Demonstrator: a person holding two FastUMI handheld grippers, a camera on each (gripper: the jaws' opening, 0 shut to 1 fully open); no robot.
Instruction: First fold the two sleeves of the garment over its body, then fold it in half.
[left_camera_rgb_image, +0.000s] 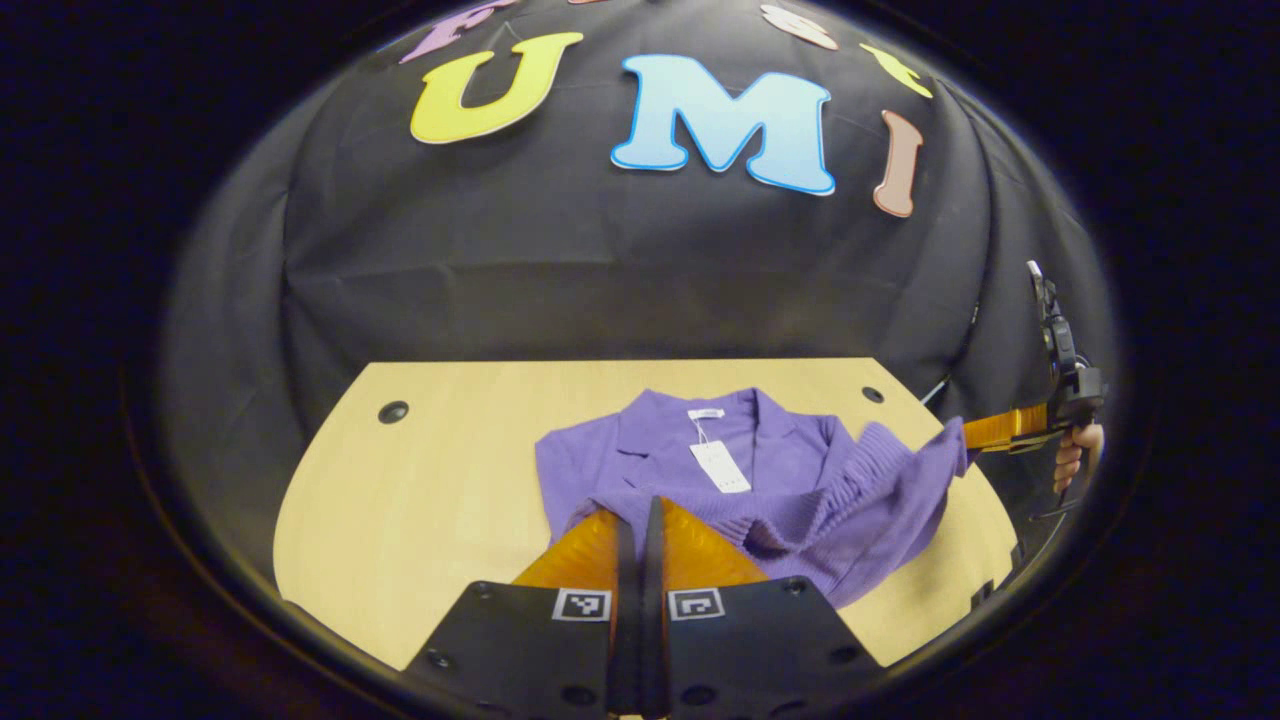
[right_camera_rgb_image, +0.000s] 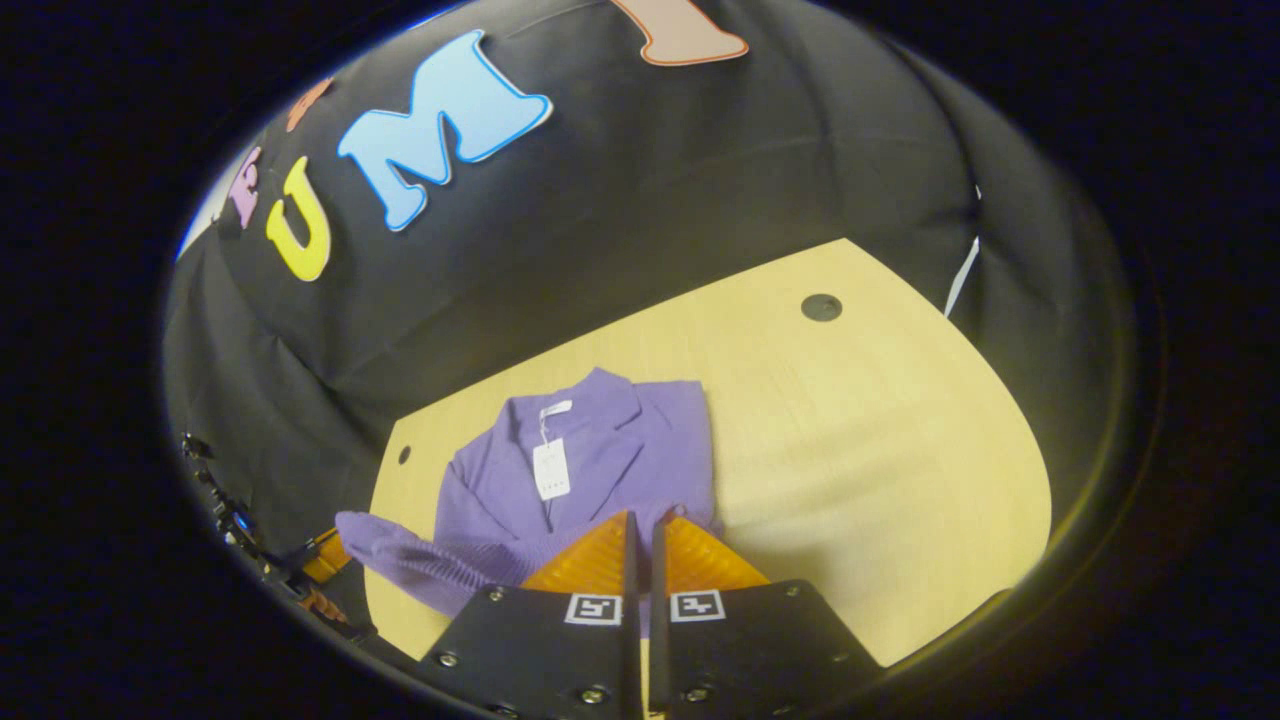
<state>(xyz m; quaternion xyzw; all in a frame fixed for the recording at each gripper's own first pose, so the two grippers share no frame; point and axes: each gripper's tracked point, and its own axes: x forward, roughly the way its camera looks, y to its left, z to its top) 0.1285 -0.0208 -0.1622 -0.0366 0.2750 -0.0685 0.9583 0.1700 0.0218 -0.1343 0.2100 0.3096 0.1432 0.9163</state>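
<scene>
We see the purple cardigan (left_camera_rgb_image: 740, 480) lying on the light wooden surface (left_camera_rgb_image: 420, 500), collar toward the booth wall, straight ahead of the left claw (left_camera_rgb_image: 640, 515). That claw's orange fingers (left_camera_rgb_image: 590, 555) are pressed together, and their tips sit over the near hem; whether cloth is pinched between them we cannot tell, since the tips hide that spot.

At the right edge of the left gripper view the other claw (left_camera_rgb_image: 975, 432) is closed on the end of a ribbed sleeve (left_camera_rgb_image: 900, 470), lifted off the surface, with a hand (left_camera_rgb_image: 1075, 455) partly cut off behind it.

In the right gripper view the right claw (right_camera_rgb_image: 643, 530) also looks closed just over the cardigan's near edge.

A white tag (left_camera_rgb_image: 718, 465) hangs at the neck; its print is too small for us to read. A dark round hole (right_camera_rgb_image: 821, 307) sits farther ahead on the surface.
</scene>
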